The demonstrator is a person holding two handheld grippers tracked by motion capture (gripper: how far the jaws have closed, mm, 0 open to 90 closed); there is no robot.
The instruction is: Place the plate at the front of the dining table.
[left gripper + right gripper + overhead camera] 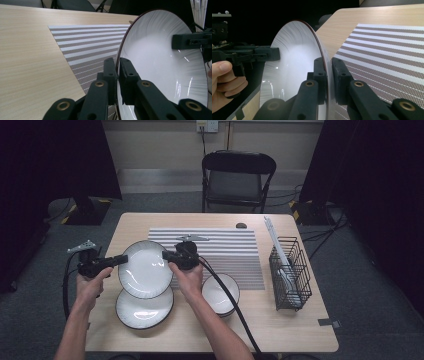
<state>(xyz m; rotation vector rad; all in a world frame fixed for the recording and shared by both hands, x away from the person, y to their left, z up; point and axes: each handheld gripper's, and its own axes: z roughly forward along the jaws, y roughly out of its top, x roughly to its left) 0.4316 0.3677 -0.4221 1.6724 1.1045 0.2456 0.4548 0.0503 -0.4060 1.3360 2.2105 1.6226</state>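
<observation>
A white plate (145,268) with a dark rim is held up off the table between both grippers, tilted toward me. My left gripper (123,259) is shut on its left rim; in the left gripper view the jaws pinch the plate's (160,67) edge at the left gripper (117,72). My right gripper (166,255) is shut on the opposite rim; in the right gripper view the right gripper (329,75) clamps the plate's (294,60) edge. Beneath it a second plate (144,311) of the same kind lies flat on the table.
A striped placemat (225,251) covers the table's middle. A white bowl (219,294) sits right of the lying plate. A black wire rack (290,272) with white pieces stands at the right. A small dark object (241,225) lies near the far edge, a folding chair (237,176) behind.
</observation>
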